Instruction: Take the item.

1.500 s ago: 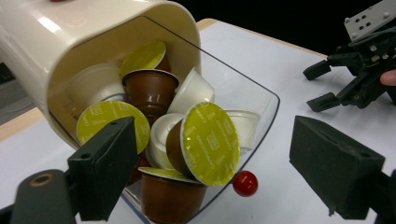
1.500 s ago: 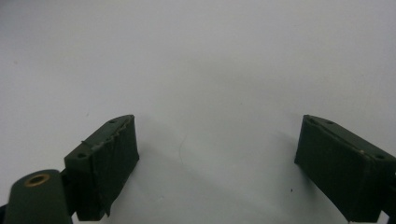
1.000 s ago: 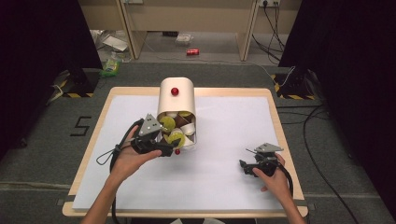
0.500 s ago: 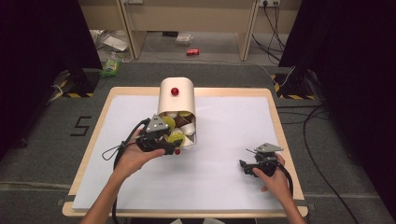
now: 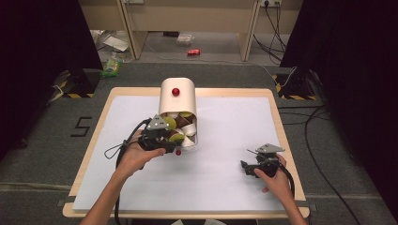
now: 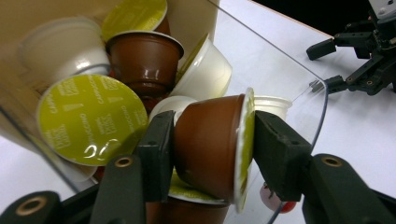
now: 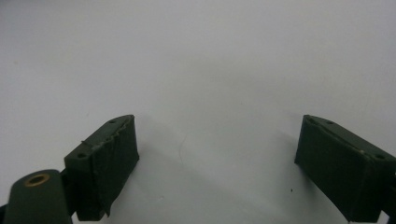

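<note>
A cream, round-topped capsule container (image 5: pixel 177 101) with a red knob (image 5: pixel 175 91) stands on the white table, its clear front flap (image 6: pixel 289 93) lifted. Several coffee capsules fill its mouth: brown ones, white ones (image 6: pixel 205 74) and one showing a green foil lid (image 6: pixel 91 119). My left gripper (image 5: pixel 166 136) reaches into that mouth. Its jaws have just been closing and now press on a brown capsule with a green lid (image 6: pixel 210 144), one pad on its base and one on its lid. My right gripper (image 5: pixel 245 167) rests low at the table's right, open, with bare white surface between its pads (image 7: pixel 217 163).
The white sheet (image 5: pixel 225 126) lies on a wood-edged table (image 5: pixel 277 117). A small red knob (image 5: pixel 178 152) shows at the flap's lower edge. Cables trail on the grey floor at right (image 5: pixel 309 136). A can and litter lie on the floor beyond the table.
The left gripper has edged a little to the right into the container's mouth among the capsules. The right hand and its gripper have kept still.
</note>
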`<act>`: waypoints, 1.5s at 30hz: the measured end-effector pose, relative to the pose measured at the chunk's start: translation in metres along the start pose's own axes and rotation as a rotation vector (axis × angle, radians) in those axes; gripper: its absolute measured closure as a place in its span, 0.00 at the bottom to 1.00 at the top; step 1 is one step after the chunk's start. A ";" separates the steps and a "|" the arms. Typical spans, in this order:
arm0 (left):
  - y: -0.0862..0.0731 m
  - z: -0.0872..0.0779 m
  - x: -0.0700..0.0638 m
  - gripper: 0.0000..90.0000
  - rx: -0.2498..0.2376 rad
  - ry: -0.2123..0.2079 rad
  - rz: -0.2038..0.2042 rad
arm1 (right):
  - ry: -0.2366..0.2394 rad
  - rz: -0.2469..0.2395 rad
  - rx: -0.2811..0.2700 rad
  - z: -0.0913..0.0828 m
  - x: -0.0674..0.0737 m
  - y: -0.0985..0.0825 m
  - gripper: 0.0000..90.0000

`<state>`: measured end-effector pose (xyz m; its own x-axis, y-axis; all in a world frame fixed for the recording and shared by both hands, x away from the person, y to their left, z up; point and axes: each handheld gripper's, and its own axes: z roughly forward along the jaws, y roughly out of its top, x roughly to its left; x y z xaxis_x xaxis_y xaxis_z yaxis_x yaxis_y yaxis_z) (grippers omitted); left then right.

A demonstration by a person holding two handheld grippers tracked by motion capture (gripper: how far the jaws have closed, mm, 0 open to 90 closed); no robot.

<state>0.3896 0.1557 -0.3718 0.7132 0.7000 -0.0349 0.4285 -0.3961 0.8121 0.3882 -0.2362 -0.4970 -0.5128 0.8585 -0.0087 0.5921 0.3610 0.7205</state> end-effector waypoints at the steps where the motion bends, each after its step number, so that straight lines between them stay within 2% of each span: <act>1: 0.001 -0.002 0.000 0.58 -0.005 0.005 0.001 | 0.001 0.000 0.000 0.000 0.000 0.000 0.15; 7: 0.005 -0.006 -0.001 0.59 -0.010 0.008 0.026 | 0.000 0.000 0.000 0.000 0.000 0.000 0.15; 13: 0.007 -0.010 -0.001 0.59 -0.031 0.007 0.022 | 0.000 0.002 0.000 0.000 0.000 0.000 0.15; 20: 0.011 -0.026 0.003 0.59 -0.055 0.034 0.030 | 0.001 -0.001 -0.001 0.000 0.000 0.000 0.15; 29: 0.012 -0.048 0.013 0.59 -0.087 0.040 0.009 | 0.000 0.001 0.000 0.000 0.000 0.000 0.15; 37: 0.004 -0.066 0.028 0.59 -0.099 0.086 -0.015 | -0.001 0.001 0.000 0.000 0.000 0.000 0.15; 45: -0.010 -0.075 0.047 0.59 -0.109 0.161 -0.057 | -0.001 -0.002 0.000 0.000 0.000 0.000 0.15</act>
<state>0.3772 0.2374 -0.3379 0.5877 0.8090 0.0041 0.3968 -0.2927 0.8700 0.3883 -0.2362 -0.4970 -0.5132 0.8582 -0.0109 0.5909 0.3626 0.7207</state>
